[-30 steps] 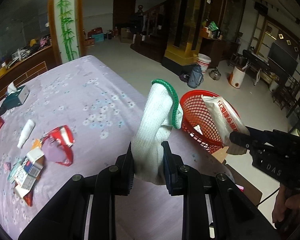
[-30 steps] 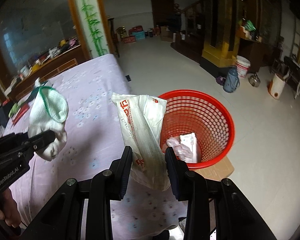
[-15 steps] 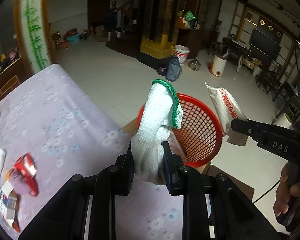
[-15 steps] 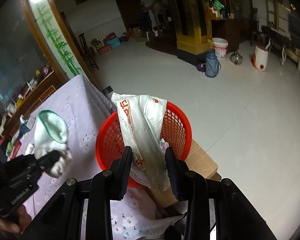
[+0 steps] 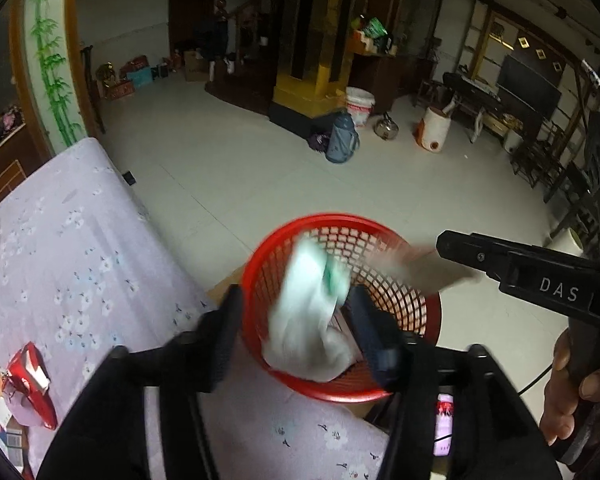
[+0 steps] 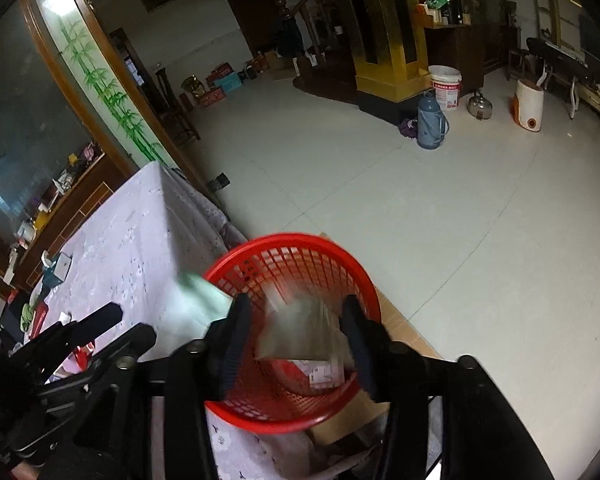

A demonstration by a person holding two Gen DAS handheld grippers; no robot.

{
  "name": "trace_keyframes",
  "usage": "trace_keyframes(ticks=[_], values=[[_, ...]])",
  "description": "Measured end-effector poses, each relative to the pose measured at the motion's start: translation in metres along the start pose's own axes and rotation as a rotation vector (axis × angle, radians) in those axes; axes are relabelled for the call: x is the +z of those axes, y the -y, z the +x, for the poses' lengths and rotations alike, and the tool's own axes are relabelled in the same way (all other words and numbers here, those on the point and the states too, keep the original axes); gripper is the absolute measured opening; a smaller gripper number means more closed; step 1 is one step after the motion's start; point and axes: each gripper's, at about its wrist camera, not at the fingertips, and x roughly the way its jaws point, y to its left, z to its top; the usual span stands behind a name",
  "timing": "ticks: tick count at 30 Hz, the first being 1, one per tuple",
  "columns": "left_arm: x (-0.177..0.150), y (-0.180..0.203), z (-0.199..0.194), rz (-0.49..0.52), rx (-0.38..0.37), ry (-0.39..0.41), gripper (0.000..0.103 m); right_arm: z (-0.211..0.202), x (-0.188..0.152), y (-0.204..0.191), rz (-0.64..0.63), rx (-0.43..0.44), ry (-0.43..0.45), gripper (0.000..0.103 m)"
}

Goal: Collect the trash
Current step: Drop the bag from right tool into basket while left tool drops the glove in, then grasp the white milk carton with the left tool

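Your left gripper (image 5: 296, 332) has its fingers spread wide with the blurry white glove (image 5: 306, 312) loose between them over the red basket (image 5: 430, 312), your right gripper (image 6: 296, 340) is just as wide, bag (image 6: 300, 332) loose above it too.

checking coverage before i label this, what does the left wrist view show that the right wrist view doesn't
Left wrist only: a person's hand on the right gripper's handle, and red packaging on the tablecloth.

Right wrist only: a blurred plastic bag dropping between open fingers, and a tissue box.

Both: the red basket, the blurred white sock over it, and a blue thermos.
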Motion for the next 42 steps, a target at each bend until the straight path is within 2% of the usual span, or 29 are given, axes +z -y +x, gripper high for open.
trace_keyframes(ticks=[3,8,16,25,32,38,42], values=[[-0.003,-0.005,-0.011,-0.018,0.006,0.012,0.057,-0.007,0.0,-0.009,-0.039,-0.018,0.019,0.054],[-0.017,-0.024,-0.034,-0.049,0.054,0.033,0.058,-0.01,-0.015,-0.037,-0.103,-0.007,0.008,0.061],[-0.059,-0.073,-0.079,-0.152,0.137,0.049,0.058,-0.005,-0.056,-0.103,-0.232,0.089,-0.043,0.061],[-0.107,-0.135,-0.127,-0.268,0.225,0.055,0.058,0.012,-0.09,-0.179,-0.308,0.206,-0.133,0.061],[-0.152,-0.197,-0.164,-0.336,0.3,0.039,0.058,0.019,-0.118,-0.23,-0.374,0.25,-0.191,0.061],[-0.182,-0.263,-0.179,-0.356,0.386,-0.002,0.059,0.016,-0.134,-0.246,-0.412,0.244,-0.209,0.061],[-0.187,-0.291,-0.166,-0.336,0.392,-0.048,0.059,0.013,-0.137,-0.246,-0.401,0.218,-0.209,0.061]])
